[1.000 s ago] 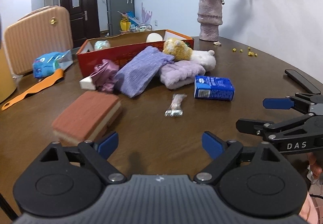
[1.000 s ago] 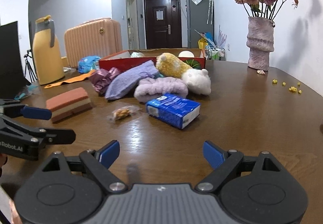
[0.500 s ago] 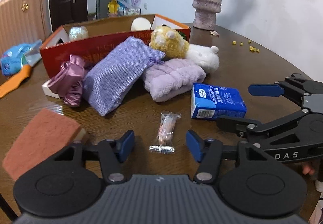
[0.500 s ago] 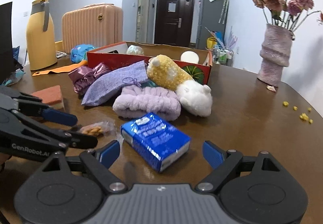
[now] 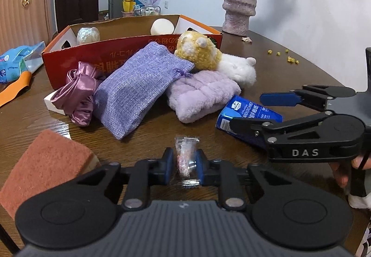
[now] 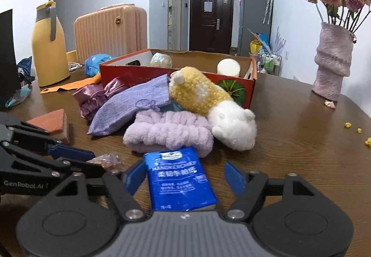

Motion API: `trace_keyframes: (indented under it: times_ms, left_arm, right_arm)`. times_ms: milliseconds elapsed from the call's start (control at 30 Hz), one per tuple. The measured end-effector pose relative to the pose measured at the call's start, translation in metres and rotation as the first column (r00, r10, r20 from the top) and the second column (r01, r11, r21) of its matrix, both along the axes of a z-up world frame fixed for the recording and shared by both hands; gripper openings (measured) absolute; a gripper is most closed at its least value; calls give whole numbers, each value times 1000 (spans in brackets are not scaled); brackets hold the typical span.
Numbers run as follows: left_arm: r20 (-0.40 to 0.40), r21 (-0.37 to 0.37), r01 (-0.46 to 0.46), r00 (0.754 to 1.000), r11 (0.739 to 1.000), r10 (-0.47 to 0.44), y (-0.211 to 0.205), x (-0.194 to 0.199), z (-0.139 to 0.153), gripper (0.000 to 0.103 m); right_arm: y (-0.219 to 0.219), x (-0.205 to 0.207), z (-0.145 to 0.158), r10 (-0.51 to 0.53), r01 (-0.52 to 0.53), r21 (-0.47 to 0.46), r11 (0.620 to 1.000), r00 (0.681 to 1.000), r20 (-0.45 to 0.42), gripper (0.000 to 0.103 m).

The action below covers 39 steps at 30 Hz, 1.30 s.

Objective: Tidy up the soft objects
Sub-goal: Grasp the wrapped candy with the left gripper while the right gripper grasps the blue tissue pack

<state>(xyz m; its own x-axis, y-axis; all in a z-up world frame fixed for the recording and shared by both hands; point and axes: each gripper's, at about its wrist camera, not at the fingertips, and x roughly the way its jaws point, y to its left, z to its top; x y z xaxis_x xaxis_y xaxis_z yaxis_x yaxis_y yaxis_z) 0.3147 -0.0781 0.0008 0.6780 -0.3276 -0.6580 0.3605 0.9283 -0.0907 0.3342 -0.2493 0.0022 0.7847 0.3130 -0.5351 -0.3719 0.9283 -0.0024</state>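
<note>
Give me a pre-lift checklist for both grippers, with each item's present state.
1. Candy packet between the left gripper pads: ok, jaws closing on it.
2. Tissue pack between the right gripper pads: ok.
3. Right pads pressing the pack: not ok, jaws closing, a gap shows on one side.
4. Grippers apart from each other: ok, though close.
5. Room in the red box: ok, only two round items visible inside.
</note>
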Motion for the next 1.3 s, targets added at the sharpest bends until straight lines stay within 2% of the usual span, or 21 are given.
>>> trace_keyframes:
  times_ms: [67, 200, 500, 1033, 1300]
  left_arm:
    - [-3, -2, 0, 1000, 1000, 0, 0, -1, 0, 17]
    - [-6, -3, -1, 1000, 1000, 1, 3, -8, 3, 16]
    - [44, -7, -23, 999, 1000, 23, 13, -42, 20, 16]
    - [129, -49, -98, 986, 994, 104, 47, -120, 48, 16]
    - [161, -63, -128, 977, 990, 137, 62, -149, 55, 16]
  right_arm:
    - [2, -1, 0, 3, -3, 6, 1000, 1000, -6, 59]
    - [7, -8, 0, -9, 9, -9, 1000, 1000, -9, 52]
    - [11, -48, 4, -25, 25, 20, 999, 999, -21, 51]
    - [22, -138, 28, -39, 37, 38, 999, 997, 59, 51]
    - [27, -163, 36, -34, 30, 40, 999, 995, 92, 51]
